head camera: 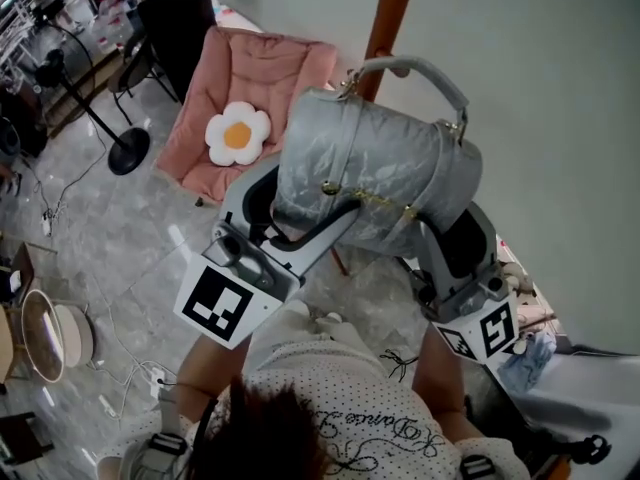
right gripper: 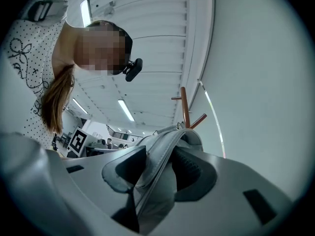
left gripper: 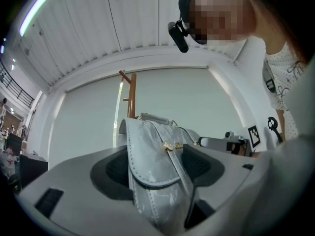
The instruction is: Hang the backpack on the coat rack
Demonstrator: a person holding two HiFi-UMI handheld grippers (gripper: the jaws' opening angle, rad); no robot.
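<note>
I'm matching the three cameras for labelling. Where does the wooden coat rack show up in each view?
Head view: coat rack at top centre, its post rising behind the grey backpack.
Left gripper view: just left of centre, above the backpack.
Right gripper view: slightly right of centre, above the backpack.
Shared landmark: the grey backpack, right below the rack in every view.

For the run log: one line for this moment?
left tongs: shut on backpack | right tongs: shut on backpack | backpack: aloft by coat rack, not hung
</note>
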